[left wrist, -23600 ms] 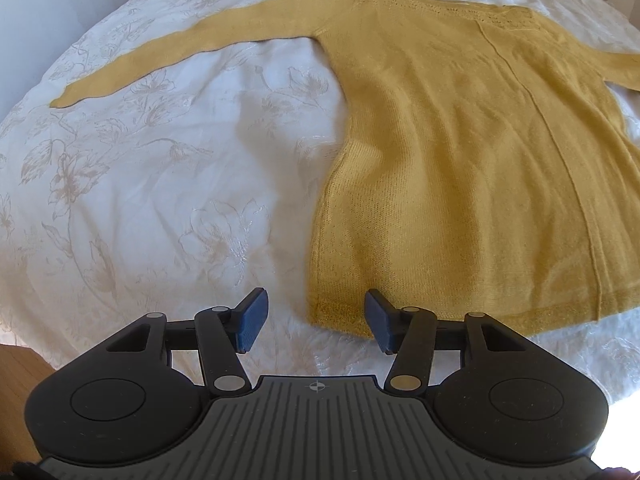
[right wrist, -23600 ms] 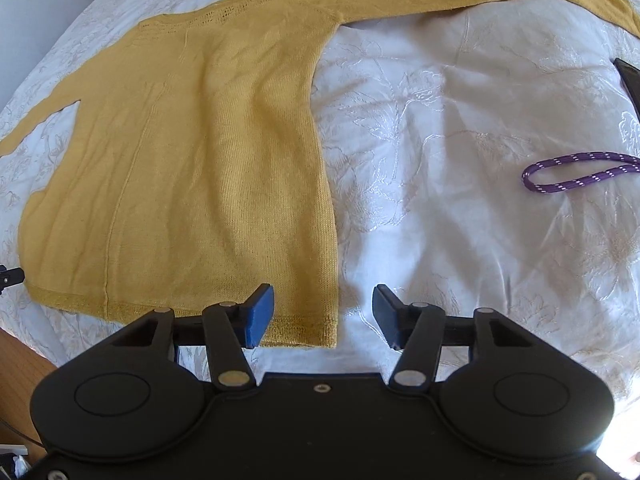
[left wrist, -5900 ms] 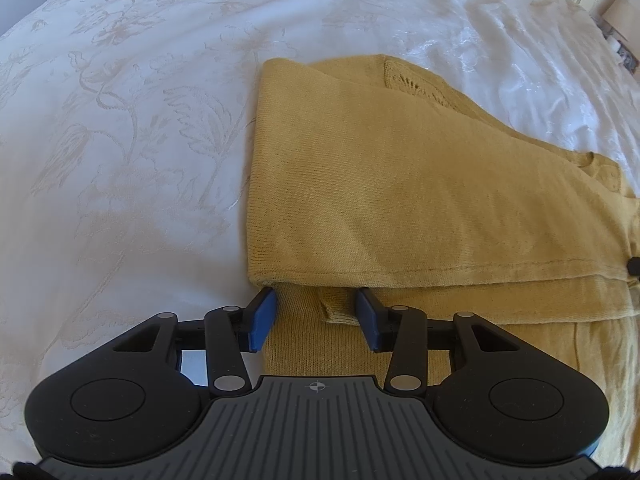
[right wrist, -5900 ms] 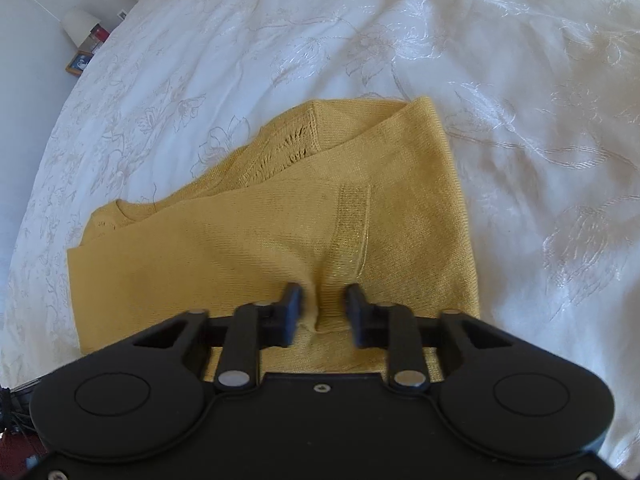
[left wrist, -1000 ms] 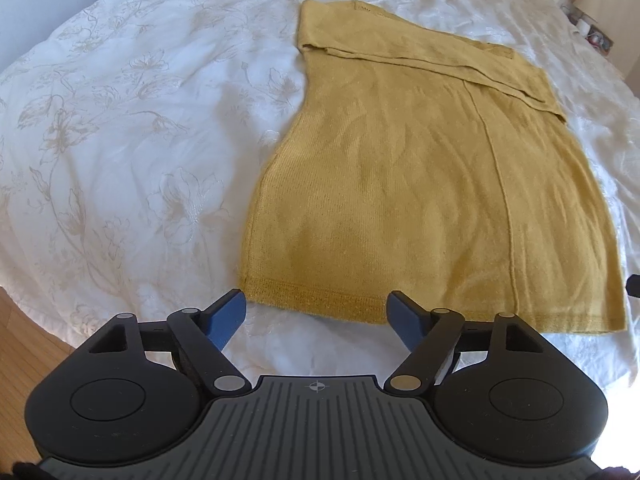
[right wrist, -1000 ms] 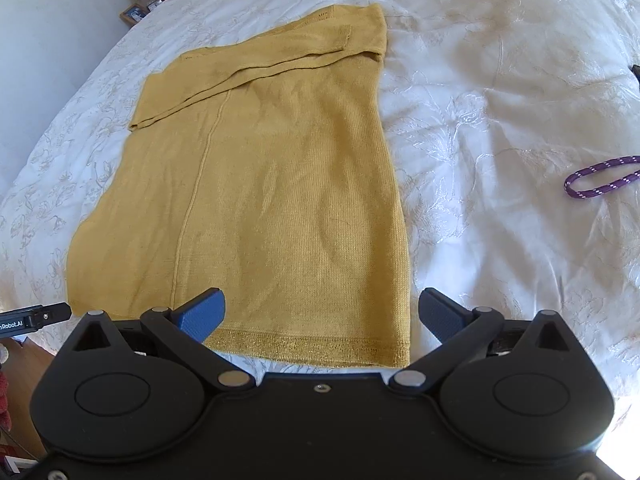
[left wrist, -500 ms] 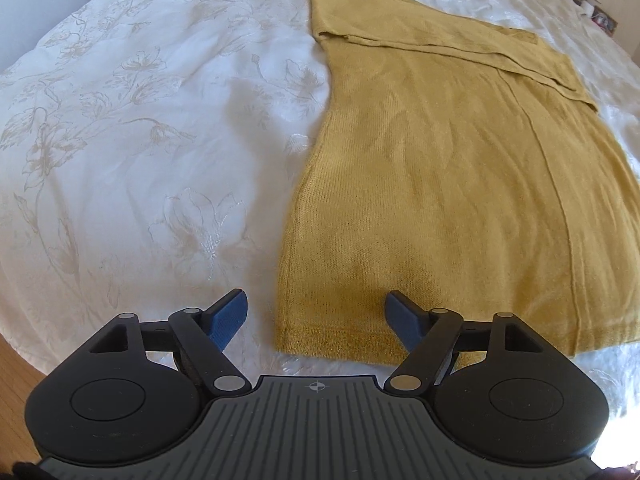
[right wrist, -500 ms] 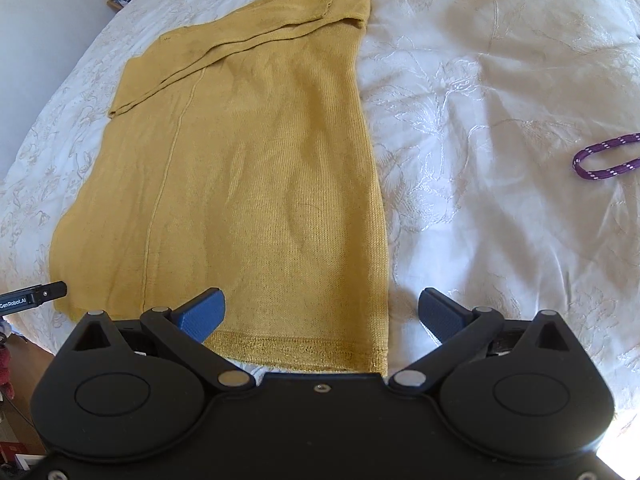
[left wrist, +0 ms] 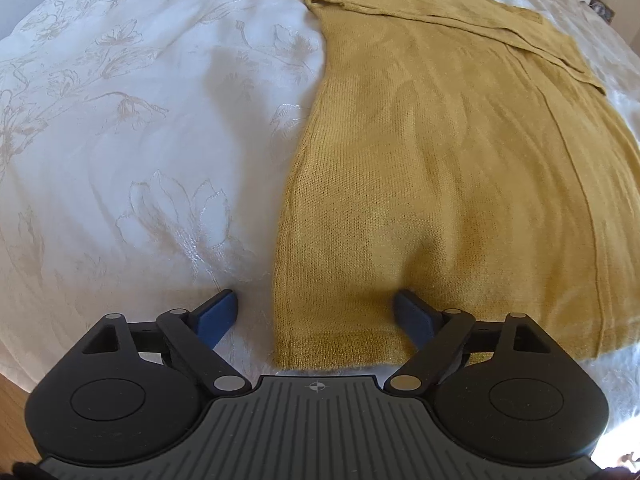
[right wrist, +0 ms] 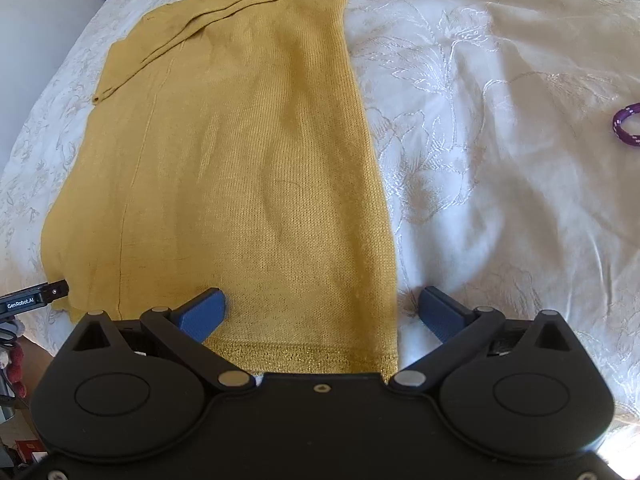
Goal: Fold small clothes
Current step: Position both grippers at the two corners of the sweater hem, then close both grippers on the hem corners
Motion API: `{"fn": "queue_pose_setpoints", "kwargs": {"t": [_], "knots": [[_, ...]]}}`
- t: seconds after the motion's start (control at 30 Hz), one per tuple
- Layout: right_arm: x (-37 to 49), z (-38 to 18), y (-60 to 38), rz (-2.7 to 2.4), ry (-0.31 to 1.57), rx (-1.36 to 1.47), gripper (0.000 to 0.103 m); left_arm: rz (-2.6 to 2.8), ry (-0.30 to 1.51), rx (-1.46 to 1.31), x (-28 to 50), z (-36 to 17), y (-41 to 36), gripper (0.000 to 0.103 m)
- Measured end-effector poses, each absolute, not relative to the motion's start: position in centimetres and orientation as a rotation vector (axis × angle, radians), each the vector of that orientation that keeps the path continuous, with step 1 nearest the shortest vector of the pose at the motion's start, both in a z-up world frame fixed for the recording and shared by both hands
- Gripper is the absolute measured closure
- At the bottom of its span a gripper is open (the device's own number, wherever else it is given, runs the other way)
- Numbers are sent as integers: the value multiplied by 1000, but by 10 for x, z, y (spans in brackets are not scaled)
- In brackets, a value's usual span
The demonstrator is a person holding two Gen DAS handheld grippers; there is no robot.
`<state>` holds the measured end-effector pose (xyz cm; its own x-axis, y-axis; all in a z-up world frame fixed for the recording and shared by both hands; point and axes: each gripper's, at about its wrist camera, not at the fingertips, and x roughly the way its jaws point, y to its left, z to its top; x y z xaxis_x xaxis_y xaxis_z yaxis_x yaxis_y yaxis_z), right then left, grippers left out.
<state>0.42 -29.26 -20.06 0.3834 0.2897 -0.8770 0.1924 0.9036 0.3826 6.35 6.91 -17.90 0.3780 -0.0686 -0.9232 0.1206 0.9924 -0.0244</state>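
1. My left gripper (left wrist: 316,312) was spread wide, having just opened further; nothing was pinched. Its left pad sat over bare bedspread, its right pad over the knit, so the near-left hem corner lay between them.
2. My right gripper (right wrist: 322,310) was also spread wide and gripped nothing. It straddled the near-right hem corner: left pad over the knit, right pad over the cover.
3. The mustard knit sweater (left wrist: 440,168) lay flat, hem nearest me, both sleeves folded across the far end.
4. It rested on a white floral bedspread (left wrist: 120,140).
5. A purple cord (right wrist: 626,126) lay well off at the right edge of the right view.
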Motion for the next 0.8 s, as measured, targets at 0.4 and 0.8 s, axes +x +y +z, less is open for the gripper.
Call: {"fn": "queue_pose_setpoints", "kwargs": {"t": [0.4, 0.8], "knots": [[-10, -202, -297, 90, 1140, 449, 0, -131, 1186, 17, 71, -183, 78, 7], [-11, -202, -293, 87, 1133, 418, 0, -211, 1132, 64, 60, -166, 67, 48]]}}
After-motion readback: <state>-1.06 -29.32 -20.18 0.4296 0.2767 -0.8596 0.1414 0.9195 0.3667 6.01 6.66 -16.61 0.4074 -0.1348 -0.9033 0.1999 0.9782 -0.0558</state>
